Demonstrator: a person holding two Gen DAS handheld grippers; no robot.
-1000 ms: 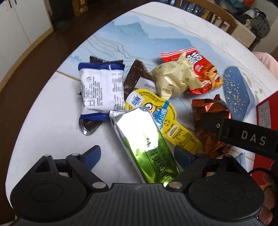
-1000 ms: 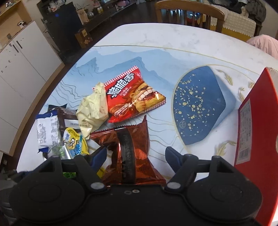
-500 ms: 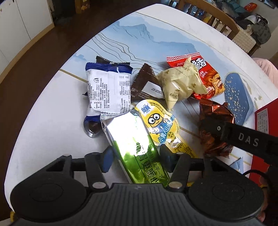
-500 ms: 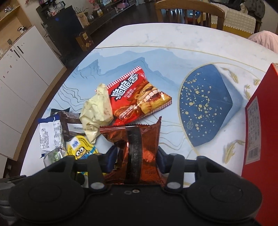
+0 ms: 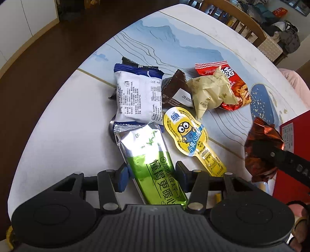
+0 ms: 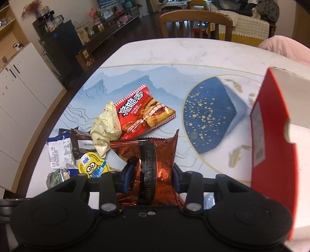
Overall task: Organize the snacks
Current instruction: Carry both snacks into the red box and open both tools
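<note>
A green and silver foil packet [image 5: 147, 155] lies lengthwise between the fingers of my left gripper [image 5: 152, 177]. Its jaws are closing, and both blue pads press the packet's sides. My right gripper [image 6: 153, 174] is shut on a copper-brown foil packet [image 6: 160, 147] and holds it a little above the table. In the left wrist view that brown packet [image 5: 261, 135] hangs at the right, beside the red box [image 5: 290, 135]. More snacks lie in a loose pile: a white and blue packet [image 5: 137, 97], a yellow cartoon pouch [image 5: 188, 133], a dark brown packet [image 5: 172, 89], a cream bag [image 5: 211, 93] and a red chip bag [image 6: 143, 112].
The round white table [image 5: 58, 126] carries a blue mountain print, and its edge curves close on the left. The open red box [image 6: 271, 155] stands at the right. A wooden chair [image 6: 195, 17] is behind the far edge. A hand [image 5: 298, 228] shows at bottom right.
Both grippers have closed from wide open onto their packets. The right one has risen with the brown packet. The left one has slid forward along the green packet.
</note>
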